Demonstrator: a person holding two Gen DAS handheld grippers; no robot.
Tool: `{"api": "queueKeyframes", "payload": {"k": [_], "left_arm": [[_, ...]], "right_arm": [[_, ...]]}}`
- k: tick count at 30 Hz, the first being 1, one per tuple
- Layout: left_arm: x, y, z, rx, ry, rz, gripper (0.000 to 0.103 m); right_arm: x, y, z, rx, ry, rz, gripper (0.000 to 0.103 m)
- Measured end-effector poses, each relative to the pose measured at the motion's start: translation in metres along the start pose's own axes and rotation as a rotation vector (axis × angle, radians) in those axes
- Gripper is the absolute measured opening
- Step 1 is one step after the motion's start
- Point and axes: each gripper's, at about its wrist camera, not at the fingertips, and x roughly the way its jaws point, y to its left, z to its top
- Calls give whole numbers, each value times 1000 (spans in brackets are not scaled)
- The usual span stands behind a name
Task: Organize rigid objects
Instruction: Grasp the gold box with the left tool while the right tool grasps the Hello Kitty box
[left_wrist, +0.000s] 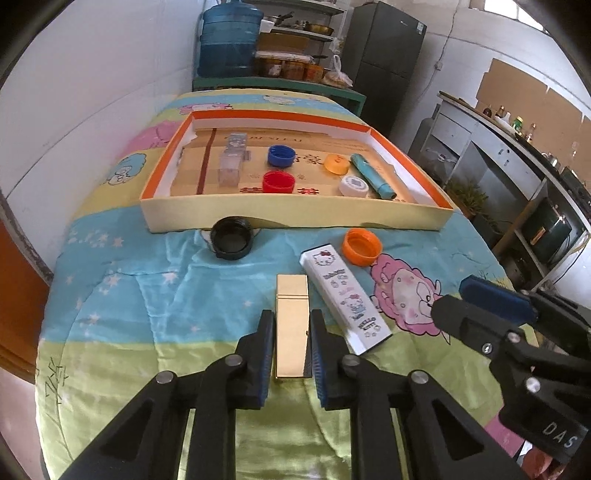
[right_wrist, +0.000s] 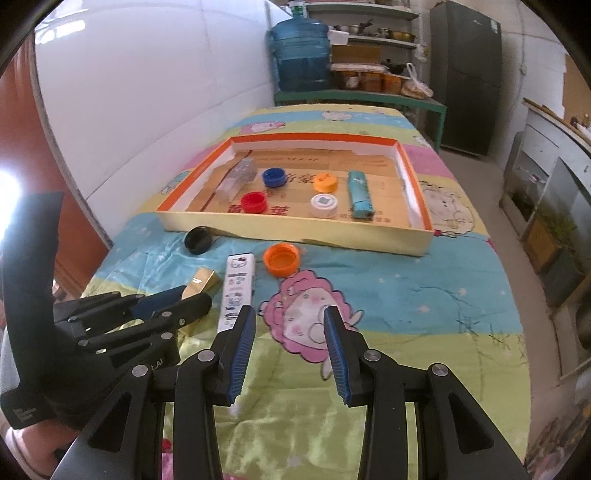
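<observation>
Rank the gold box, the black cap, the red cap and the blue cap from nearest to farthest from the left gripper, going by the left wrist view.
1. gold box: between the left gripper's pads, on the quilt.
2. black cap: farther up the quilt, just outside the tray's front wall.
3. red cap: inside the tray, front row.
4. blue cap: inside the tray, behind the red cap.

My left wrist camera sits just behind the left gripper (left_wrist: 291, 328), looking steeply down and forward along its fingers, close over the cartoon-print quilt (left_wrist: 147, 295). It faces the orange-rimmed tray (left_wrist: 295, 218), with the blue water jug (left_wrist: 229, 40) and the dark fridge (left_wrist: 384, 62) beyond. My right wrist camera rides behind the right gripper (right_wrist: 290, 328), aimed the same way from slightly further right. Both views share the quilt, tray, jug and fridge, and each catches the other gripper at its edge.
</observation>
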Motion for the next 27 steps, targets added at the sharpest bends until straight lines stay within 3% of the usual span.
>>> {"api": "queueKeyframes", "payload": {"k": [12,18,21,27], "left_arm": [[-33,31,7,-47,-78,31,19],[-39,43,12,-57,-94,34,19],[-39,46,12,-63,-95,27,19],[-38,48,14,-69,-98,12,19]], "right_arm": [[31,35,9,-64,32,64,39],[52,47,13,-91,56,19,39],[58,47,14,-101,67,-4,25],[52,41,16,-82,56,21,25]]}}
